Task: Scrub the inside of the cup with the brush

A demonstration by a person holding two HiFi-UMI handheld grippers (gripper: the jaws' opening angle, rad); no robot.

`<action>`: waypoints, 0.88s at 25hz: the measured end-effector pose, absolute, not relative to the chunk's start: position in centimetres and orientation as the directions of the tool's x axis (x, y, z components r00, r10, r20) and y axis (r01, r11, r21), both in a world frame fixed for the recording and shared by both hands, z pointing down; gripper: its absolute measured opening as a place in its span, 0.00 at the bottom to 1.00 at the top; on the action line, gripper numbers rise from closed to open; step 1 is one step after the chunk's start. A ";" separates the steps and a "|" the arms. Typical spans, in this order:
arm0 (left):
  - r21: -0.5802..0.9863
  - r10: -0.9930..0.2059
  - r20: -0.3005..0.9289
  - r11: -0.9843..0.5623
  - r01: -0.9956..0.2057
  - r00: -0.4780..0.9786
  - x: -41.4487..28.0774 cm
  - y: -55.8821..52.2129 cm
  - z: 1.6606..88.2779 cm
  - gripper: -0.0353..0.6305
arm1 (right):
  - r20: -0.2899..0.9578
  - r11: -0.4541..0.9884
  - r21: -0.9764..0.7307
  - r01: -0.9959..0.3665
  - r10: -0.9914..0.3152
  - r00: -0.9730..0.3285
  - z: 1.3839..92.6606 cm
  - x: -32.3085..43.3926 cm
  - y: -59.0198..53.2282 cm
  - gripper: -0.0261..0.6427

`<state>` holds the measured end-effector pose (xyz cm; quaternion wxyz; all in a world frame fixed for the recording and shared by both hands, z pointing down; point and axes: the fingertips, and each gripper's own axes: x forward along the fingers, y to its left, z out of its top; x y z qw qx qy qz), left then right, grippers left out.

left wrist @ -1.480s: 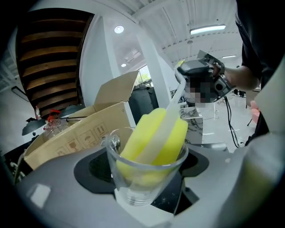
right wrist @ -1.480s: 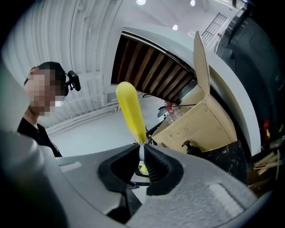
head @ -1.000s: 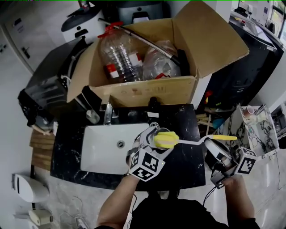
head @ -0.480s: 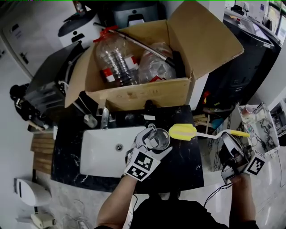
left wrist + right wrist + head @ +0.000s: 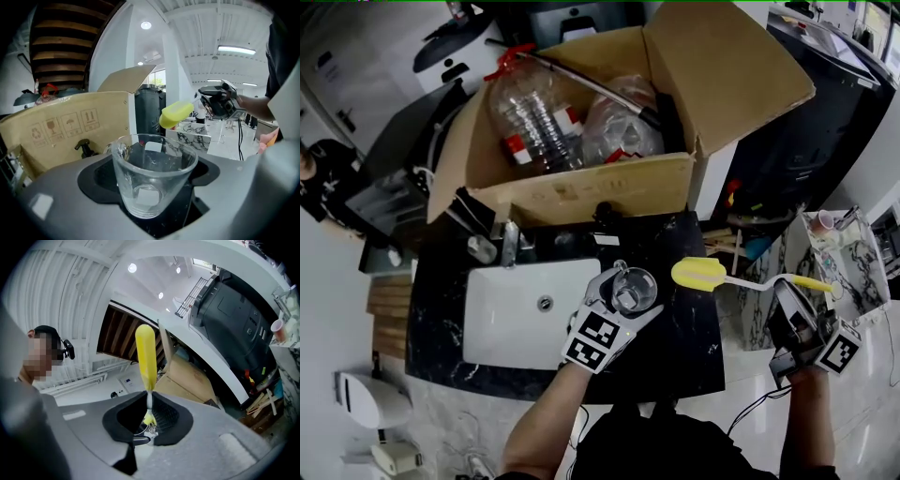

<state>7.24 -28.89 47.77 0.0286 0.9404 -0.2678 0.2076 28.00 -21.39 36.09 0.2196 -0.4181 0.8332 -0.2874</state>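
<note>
Left tongs [image 5: 623, 298] clamped on a clear glass cup [image 5: 635, 290]; cup upright, mouth up, over the black surface [image 5: 686, 342] just past the right edge of the sink [image 5: 502, 323]; right tongs [image 5: 783, 302] closed on the handle of the yellow brush [image 5: 698, 274], out past the surface's right edge; brush roughly level, sponge head near the cup's right side, outside it, not touching; open cardboard box [image 5: 591, 199] behind the surface's back edge.

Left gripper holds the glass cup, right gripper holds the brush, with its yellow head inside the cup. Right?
Not quite: the head view shows the brush with its yellow head outside the cup, off to its right. The rest holds.
</note>
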 end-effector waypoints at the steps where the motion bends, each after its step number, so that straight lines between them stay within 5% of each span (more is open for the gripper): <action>1: -0.033 -0.483 0.411 -0.856 -0.517 0.773 7.5 -28.8 48.3 0.71 | -0.120 0.479 -0.665 -0.574 -0.826 -0.551 36.5 28.3 -21.4 0.09; 22: 0.176 -0.428 0.408 -0.830 -0.530 0.806 15.4 -28.0 54.7 0.71 | -0.048 0.347 -0.714 -0.608 -0.891 -0.451 41.5 35.0 -18.6 0.09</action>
